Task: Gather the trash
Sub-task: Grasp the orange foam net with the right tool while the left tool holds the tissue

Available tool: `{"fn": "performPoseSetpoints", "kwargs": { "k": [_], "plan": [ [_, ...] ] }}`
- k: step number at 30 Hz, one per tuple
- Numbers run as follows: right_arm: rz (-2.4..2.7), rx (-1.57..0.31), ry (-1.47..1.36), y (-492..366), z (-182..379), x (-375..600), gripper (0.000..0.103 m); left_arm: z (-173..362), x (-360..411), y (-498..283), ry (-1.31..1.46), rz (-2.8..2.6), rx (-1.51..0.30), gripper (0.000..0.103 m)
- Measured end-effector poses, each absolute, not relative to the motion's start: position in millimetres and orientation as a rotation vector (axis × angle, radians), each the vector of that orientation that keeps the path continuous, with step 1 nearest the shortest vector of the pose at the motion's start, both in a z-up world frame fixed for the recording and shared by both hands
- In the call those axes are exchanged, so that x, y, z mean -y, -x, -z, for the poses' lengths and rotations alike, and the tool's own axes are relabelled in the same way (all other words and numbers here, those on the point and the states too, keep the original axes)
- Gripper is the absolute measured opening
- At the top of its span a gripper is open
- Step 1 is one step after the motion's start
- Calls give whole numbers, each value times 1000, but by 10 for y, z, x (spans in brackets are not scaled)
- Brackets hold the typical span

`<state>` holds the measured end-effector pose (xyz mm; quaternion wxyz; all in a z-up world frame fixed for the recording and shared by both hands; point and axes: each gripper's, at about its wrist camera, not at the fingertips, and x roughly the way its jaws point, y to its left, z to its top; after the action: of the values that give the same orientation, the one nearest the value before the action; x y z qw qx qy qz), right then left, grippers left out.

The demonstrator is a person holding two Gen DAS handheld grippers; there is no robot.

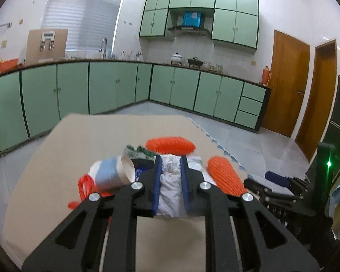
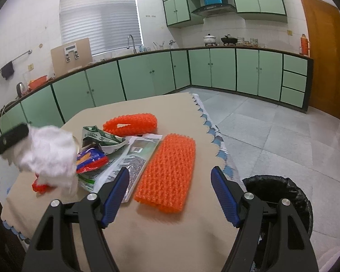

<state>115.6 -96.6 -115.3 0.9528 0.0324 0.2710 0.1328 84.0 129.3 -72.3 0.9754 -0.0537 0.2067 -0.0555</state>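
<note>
My left gripper [image 1: 171, 162] is shut on a crumpled white tissue [image 1: 171, 188] and holds it above the table; the tissue also shows in the right wrist view [image 2: 47, 151]. My right gripper [image 2: 170, 176] is open and empty, low over the near orange foam net [image 2: 167, 172]. A second orange foam net [image 2: 130, 124] lies farther back. Between them lie a green wrapper [image 2: 102, 137], a red snack packet [image 2: 90, 158] and a printed plastic bag [image 2: 133, 156]. A paper cup [image 1: 112, 173] lies on its side at the left.
The table has a beige cover [image 2: 161, 224] with a scalloped edge. A black-lined trash bin [image 2: 281, 195] stands on the floor right of the table. Green kitchen cabinets [image 2: 222, 70] line the far walls. A wooden door [image 2: 324, 54] is at the right.
</note>
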Motion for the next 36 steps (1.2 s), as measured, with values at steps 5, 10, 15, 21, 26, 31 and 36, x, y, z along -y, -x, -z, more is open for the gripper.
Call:
{"fn": "performPoseSetpoints", "kwargs": {
  "k": [5,10,15,21,26,31,36],
  "plan": [
    [-271,-553,-56,-1199,1206,900,73,898,-1312,-1019,105,84,-452,15],
    [-259,-578,-60,-1263,1294,895,73,1107,-1335,-1118,90,63,-498,15],
    [-248,-650,-65,-1378,1502,897,73,1202,-1354,-1140,79,59,-519,15],
    [-312,-709,-99,-1452,1616,944,45,1234,-1346,-1119,73,58,-525,15],
    [-366,-690,-84,-1395,1528,922,12,1199,-1284,-1098,69,66,-515,15],
    [-394,-639,-91,-1301,1323,960,11,1089,-1235,-1070,66,80,-490,15],
    [-389,-569,-70,-1215,1054,1023,11,951,-1138,-1066,58,109,-459,15]
  ]
}}
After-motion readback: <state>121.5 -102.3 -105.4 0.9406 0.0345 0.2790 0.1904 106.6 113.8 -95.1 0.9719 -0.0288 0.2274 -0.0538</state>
